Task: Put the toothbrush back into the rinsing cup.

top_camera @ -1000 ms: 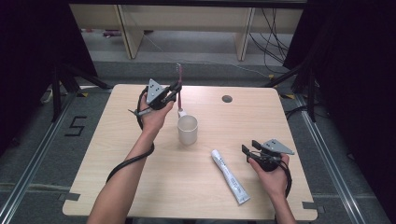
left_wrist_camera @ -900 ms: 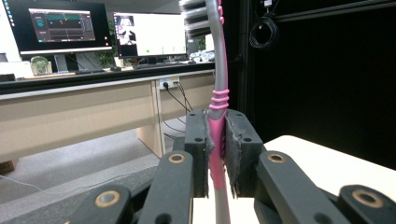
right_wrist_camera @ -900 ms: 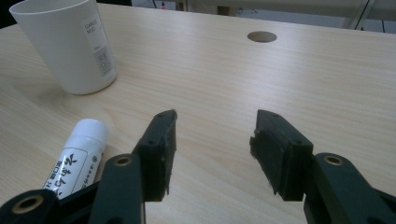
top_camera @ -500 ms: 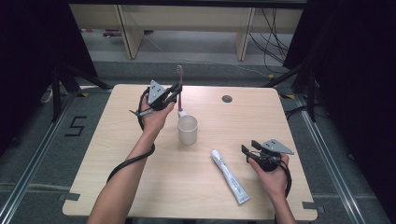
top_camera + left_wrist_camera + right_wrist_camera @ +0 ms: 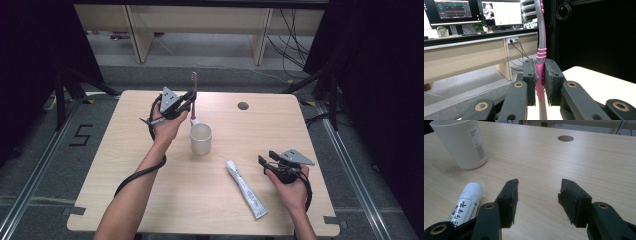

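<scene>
My left gripper (image 5: 189, 102) is raised above the table's far left part, shut on a pink and grey toothbrush (image 5: 193, 95) that stands upright with its head up. In the left gripper view the pads (image 5: 530, 80) press the toothbrush (image 5: 540, 52) by its pink handle. A white cup (image 5: 200, 138) stands just in front of that hand, and it also stands at the upper left in the right gripper view (image 5: 461, 142). My right gripper (image 5: 266, 161) rests low at the table's right, open with nothing between its jaws (image 5: 537, 200). A white toothpaste tube (image 5: 246, 188) lies to its left (image 5: 466, 203).
A round cable hole (image 5: 243, 106) is cut in the wooden table (image 5: 310, 130) at the far middle. Desk legs and cables lie on the floor beyond the table. Monitors (image 5: 499, 12) stand on a long desk in the left gripper view.
</scene>
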A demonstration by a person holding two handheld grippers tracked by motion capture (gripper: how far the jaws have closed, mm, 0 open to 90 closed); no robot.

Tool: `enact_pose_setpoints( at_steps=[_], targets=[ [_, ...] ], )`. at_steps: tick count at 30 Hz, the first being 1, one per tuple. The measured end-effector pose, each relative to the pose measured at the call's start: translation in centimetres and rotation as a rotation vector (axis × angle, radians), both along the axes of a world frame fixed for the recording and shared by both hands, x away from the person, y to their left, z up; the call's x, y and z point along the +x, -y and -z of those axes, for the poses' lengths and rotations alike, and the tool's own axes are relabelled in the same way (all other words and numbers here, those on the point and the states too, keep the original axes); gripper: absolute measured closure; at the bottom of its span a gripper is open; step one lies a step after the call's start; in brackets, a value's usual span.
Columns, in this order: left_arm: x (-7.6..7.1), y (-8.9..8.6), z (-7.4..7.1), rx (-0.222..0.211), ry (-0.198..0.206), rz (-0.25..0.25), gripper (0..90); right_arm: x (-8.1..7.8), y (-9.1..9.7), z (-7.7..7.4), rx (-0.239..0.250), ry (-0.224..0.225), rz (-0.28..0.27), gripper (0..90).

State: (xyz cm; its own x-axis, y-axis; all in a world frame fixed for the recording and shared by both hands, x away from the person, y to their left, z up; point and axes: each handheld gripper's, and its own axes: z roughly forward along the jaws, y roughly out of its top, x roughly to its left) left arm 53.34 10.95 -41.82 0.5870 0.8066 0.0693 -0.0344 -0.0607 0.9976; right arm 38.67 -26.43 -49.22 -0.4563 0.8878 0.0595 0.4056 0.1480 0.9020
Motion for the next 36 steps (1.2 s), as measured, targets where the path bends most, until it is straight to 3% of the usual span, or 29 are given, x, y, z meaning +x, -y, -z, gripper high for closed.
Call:
enact_pose_setpoints(
  at_steps=[3, 4, 5, 9, 15, 16, 23, 29, 30, 36],
  targets=[
    [-0.04, 0.04, 0.02, 0.005, -0.001, -0.002, 79.8, 0.01, -0.02, 0.03, 0.002, -0.002, 0.0, 49.2],
    [-0.08, 0.05, 0.07, 0.009, -0.003, 0.001, 79.8, -0.25, -0.17, -0.07, 0.016, -0.038, 0.008, 49.1],
    [-0.08, 0.05, 0.07, 0.009, -0.003, 0.001, 79.8, -0.12, 0.02, -0.1, -0.006, -0.014, 0.0, 49.1],
    [-0.23, -0.15, 0.4, 0.01, -0.013, 0.0, 79.8, -0.05, -0.01, -0.09, -0.011, -0.004, -0.001, 49.1],
    [-0.35, -0.36, 0.68, 0.01, -0.017, 0.001, 79.8, -0.06, -0.29, 0.07, 0.005, -0.014, 0.001, 49.1],
    [-0.4, -0.36, 0.71, 0.013, -0.017, 0.004, 79.7, -0.16, -0.53, 0.08, 0.031, -0.032, 0.01, 49.1],
    [-0.61, -0.36, 0.71, 0.026, -0.026, 0.007, 79.7, -0.32, -0.55, -0.05, 0.019, -0.049, 0.016, 49.1],
    [-0.71, -0.48, 0.79, 0.037, -0.033, 0.006, 79.7, -0.25, -0.52, -0.04, 0.014, -0.043, 0.012, 49.1],
    [-0.72, -0.51, 0.8, 0.038, -0.034, 0.007, 79.7, -0.01, -0.3, 0.01, -0.016, -0.007, -0.002, 49.1],
    [-0.82, -0.56, 0.92, 0.045, -0.048, 0.011, 79.7, 0.07, -0.36, 0.08, -0.014, 0.0, -0.008, 49.1]
  ],
)
